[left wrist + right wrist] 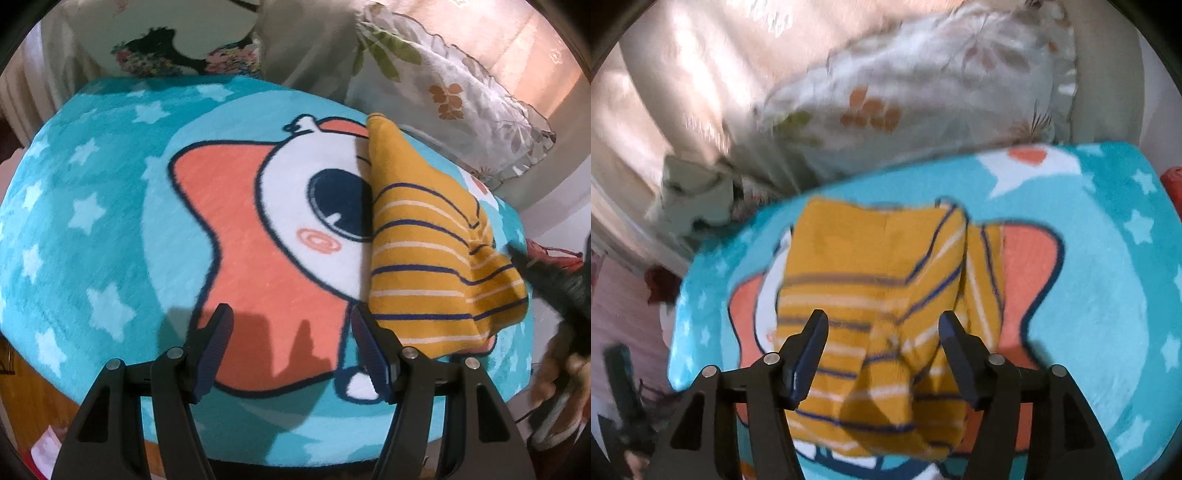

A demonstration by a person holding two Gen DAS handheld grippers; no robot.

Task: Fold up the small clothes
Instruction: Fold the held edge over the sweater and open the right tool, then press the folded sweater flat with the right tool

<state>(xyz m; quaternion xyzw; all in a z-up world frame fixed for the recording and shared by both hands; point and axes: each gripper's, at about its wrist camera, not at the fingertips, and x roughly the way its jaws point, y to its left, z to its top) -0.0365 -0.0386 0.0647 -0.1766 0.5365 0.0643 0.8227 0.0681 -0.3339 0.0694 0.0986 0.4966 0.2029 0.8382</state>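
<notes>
Soft blue cartoon blanket (92, 229) covers your work surface, a floral pillow (454, 96) behind it. Your left gripper (291, 347) hangs spread and empty over bare blanket. Right of it lies the folded striped yellow garment (424, 251): light, limp, likely to unfold, so pinch doubled edges. Your right gripper (882, 350) hangs spread above it, gripping nothing.

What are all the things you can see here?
striped garment: one, mustard yellow with navy and white stripes, folded on the blanket
cartoon blanket: one, turquoise with white stars and an orange-and-white character, spread under the garment
leaf-print pillow: one, white with green and orange leaves, behind the blanket
floral fabric: one, white with dark flowers, far back
left gripper: one, black, open above the blanket
right gripper: one, black, open above the garment
</notes>
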